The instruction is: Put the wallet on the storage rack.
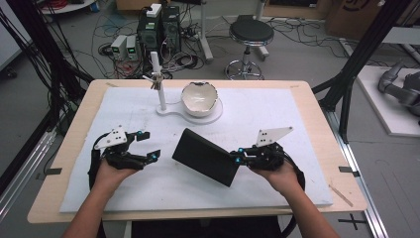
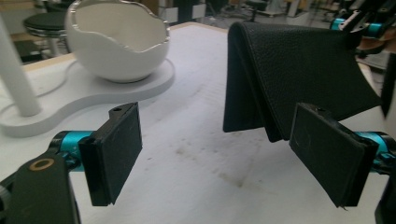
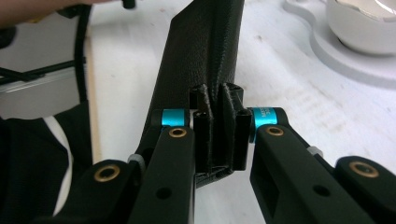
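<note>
My right gripper (image 3: 219, 135) is clamped on the corner of the black folder (image 3: 205, 60) — its jaws pinch the folded layers together, and the leather bunches between the pads. I hold that end lifted, so the folder stands tilted off the white mat (image 1: 277, 114), its far lower edge seemingly down on the mat near the middle of the tabletop, a little toward my right side. In the high view the folder (image 1: 205, 154) runs as a slanted dark slab from the centre toward my right gripper (image 1: 238, 156).

My left gripper (image 2: 215, 158) has its jaws wide apart and holds nothing. It hovers over the mat toward the left edge, aimed at the folder's free end (image 2: 299, 70), which hangs just beyond the pads. In the high view this left gripper (image 1: 148, 146) sits near the folder but not touching it.

Farther off, toward the far edge, stands the white bowl (image 1: 199, 98) with a jagged rim on its flat base (image 1: 210, 118), with a thin white post (image 1: 159, 84) beside it.

I judge the step to be the handover of a second grip — one end is secured, the other is not yet taken. Next, I should bring the left jaws forward around the free edge, square to it, and close on only the layer I mean to open, keeping the right grip steady so the folder does not swing.
</note>
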Demonstrator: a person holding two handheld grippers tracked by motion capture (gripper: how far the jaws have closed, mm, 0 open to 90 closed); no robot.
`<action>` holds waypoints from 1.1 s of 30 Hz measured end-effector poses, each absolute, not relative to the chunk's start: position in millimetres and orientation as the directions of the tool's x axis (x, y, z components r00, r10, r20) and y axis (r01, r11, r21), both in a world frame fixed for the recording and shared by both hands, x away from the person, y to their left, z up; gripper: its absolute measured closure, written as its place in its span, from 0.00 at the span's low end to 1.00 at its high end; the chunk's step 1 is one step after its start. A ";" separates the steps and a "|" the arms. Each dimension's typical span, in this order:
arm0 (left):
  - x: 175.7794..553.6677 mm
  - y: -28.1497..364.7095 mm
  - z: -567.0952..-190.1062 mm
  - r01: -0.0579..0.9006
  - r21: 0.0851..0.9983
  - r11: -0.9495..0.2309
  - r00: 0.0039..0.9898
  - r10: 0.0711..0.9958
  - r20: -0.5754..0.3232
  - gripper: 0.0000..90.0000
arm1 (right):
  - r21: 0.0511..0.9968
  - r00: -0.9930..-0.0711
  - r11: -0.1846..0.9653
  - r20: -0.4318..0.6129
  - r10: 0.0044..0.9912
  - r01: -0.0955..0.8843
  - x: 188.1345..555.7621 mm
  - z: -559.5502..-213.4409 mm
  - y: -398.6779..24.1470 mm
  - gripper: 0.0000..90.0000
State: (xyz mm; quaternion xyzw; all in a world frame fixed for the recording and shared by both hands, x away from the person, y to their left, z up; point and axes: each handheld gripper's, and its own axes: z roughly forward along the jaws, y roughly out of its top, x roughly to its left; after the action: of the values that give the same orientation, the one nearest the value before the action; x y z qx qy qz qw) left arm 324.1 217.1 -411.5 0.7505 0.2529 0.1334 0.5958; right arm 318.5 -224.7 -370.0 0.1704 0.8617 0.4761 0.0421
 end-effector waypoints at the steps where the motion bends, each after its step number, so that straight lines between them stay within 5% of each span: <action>1: 324.1 217.1 -411.5 0.221 0.962 -0.162 0.836 0.539 -0.101 0.19 | 0.835 -0.938 0.489 0.090 0.334 0.254 318.5 -370.0 -224.7 0.94; 17: 324.4 178.3 -404.3 0.270 0.949 -0.161 0.930 0.300 -0.214 0.20 | 0.866 -0.983 0.493 -0.002 0.181 0.089 304.2 -358.1 -205.7 0.94; 22: 321.9 163.8 -399.9 0.299 0.934 -0.194 0.944 0.202 -0.261 0.42 | 0.867 -0.987 0.494 -0.012 0.163 0.071 304.4 -359.4 -201.3 0.94; 26: 318.6 164.8 -397.0 0.295 0.933 -0.204 0.953 0.138 -0.271 0.76 | 0.878 -0.980 0.468 0.007 0.200 0.102 308.6 -361.7 -208.2 0.94; 33: 313.2 158.8 -388.2 0.264 0.937 -0.228 0.959 0.166 -0.230 0.81 | 0.909 -0.961 0.390 0.035 0.275 0.145 313.2 -371.7 -215.2 0.83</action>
State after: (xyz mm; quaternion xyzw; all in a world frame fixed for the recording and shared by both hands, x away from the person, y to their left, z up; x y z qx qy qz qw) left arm 313.2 158.8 -388.2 0.7824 0.1374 -0.0404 0.6060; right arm 313.2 -215.2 -371.7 0.1262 0.8315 0.5377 0.0604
